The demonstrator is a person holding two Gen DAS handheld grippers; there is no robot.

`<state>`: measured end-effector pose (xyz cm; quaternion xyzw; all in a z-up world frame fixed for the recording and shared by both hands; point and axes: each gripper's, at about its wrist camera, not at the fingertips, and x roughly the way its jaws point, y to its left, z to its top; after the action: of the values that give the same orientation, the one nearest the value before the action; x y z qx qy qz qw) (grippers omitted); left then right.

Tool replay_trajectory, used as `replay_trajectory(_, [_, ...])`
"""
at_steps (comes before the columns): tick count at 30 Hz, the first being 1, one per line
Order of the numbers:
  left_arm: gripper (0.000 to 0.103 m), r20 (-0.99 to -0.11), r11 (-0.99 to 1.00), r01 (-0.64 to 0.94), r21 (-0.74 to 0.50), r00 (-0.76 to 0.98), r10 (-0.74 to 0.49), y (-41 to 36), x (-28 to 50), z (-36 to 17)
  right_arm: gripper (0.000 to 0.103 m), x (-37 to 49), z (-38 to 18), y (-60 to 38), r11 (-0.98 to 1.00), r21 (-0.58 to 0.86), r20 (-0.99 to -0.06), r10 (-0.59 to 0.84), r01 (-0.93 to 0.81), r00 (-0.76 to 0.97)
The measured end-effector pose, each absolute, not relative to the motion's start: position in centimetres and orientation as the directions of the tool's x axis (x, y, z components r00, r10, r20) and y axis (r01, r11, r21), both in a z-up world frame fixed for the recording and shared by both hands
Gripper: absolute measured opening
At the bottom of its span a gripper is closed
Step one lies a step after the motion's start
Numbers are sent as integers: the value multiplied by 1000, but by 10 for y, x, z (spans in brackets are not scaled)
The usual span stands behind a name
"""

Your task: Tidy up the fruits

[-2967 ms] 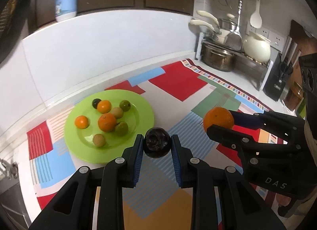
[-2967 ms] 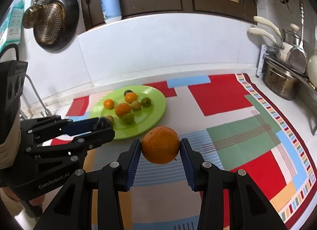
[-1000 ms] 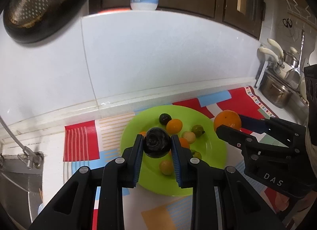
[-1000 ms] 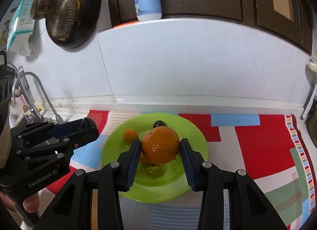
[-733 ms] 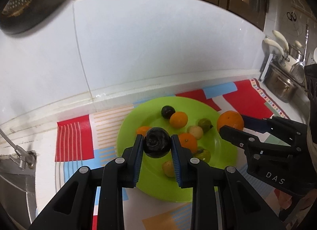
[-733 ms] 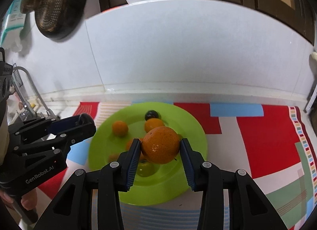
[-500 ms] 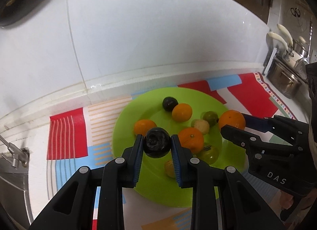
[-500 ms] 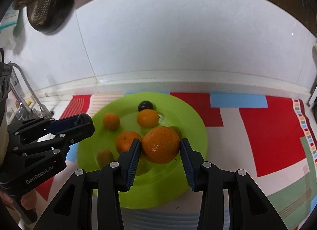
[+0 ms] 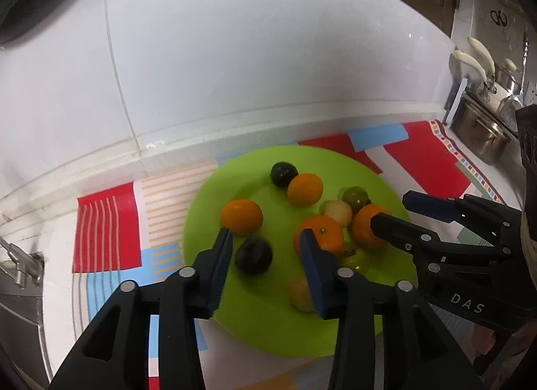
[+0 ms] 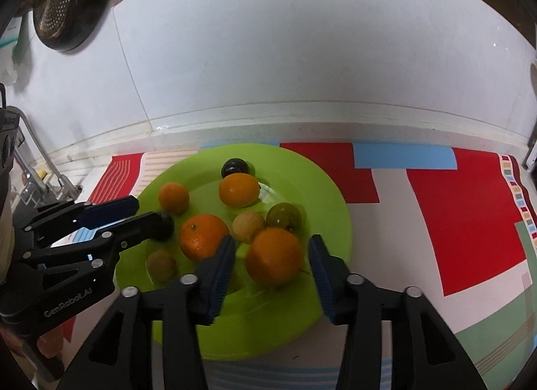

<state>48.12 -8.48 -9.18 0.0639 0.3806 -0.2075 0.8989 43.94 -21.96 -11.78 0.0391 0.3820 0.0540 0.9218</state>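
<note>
A lime-green plate (image 9: pixel 214 208) (image 10: pixel 329 208) holds several small fruits. My left gripper (image 9: pixel 266 242) hovers over its near left part, jaws opening. The dark plum (image 9: pixel 253 255) (image 10: pixel 164 225) lies on the plate between them, with a gap at each pad. My right gripper (image 10: pixel 272 249) is over the plate's near middle, jaws also opening. The big orange (image 10: pixel 274 255) (image 9: pixel 364 229) rests on the plate between its fingers, touched by neither pad. Each gripper also shows in the other's view, the right gripper (image 9: pixel 391 210) at the right and the left gripper (image 10: pixel 149 212) at the left.
The plate sits on a patchwork mat (image 10: pixel 463 208) against a white backsplash (image 10: pixel 302 54). A faucet (image 10: pixel 37 155) and sink edge lie to the left. Pots (image 9: pixel 480 128) stand at the far right. A round strainer (image 10: pixel 63 4) hangs on the wall at upper left.
Both grippers came down over the plate, then their jaws parted. The plum and the orange left the pads and now lie on the plate.
</note>
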Motion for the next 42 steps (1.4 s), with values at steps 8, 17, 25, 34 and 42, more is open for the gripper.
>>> replay_trajectory(8, [48,-682,922,386,-29,667,-301,-78,456,-65,51,415,-94,-220,994,91,-659,109,-65,744])
replay_trajectory(17, [59,-637,944,328,-21,724,-265,-64,412,-32,51,371,-64,-214,993,101,-610,110,-60,785])
replay_trajectory(25, [65,-587,940,341,-2,761,-277,-49,366,-12,51,323,-38,-201,996,88,-570,78,-34,818])
replay_trajectory(34, [66,-551,930,368,12,778,-301,-32,319,3,51,269,-23,-188,996,83,-538,22,28,843])
replay_trajectory(42, [68,-522,944,329,-5,805,-283,-31,269,13,51,223,-11,-187,997,70,-521,47,-13,852])
